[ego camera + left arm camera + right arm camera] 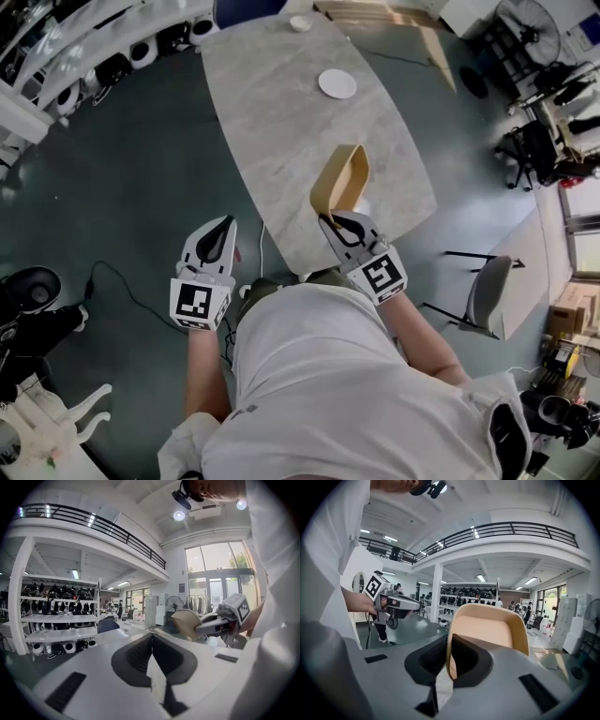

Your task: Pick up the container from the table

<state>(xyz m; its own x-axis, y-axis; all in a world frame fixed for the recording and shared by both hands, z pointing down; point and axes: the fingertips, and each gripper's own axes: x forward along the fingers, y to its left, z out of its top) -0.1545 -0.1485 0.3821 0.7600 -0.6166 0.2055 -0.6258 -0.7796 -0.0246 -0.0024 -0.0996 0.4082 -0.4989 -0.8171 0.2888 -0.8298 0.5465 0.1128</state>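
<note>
Container (487,630): tan plastic tub, thin-walled, rounded-rectangle mouth w/ soft corners. Rim paler, cream; inside a warmer peach-tan, smooth, matte, nothing in it. No lid, no print visible.

Posn: off the counter (281,141), held in the air above its near end, toward the right edge. Tipped on its side. From the head view the mouth reads as a narrow tan loop standing up from the R gripper (336,220).

R gripper: jaws drawn narrow, clamped on one side wall of the tub, one pad inside and one outside, just below the rim. Rest of the tub sticks out past the fingertips, to the right in the right gripper view.

L gripper (223,225): jaws closed together, pads meeting, nothing betw. them. It hangs over the dark floor (122,187) just off the counter's near left edge, beside the R gripper but well apart from the tub.

Counter: long, pale marble-look top, rounded ends. White plate (337,83) lies toward the far end, near the right edge; small white cup (300,22) sits at the far end.
</note>
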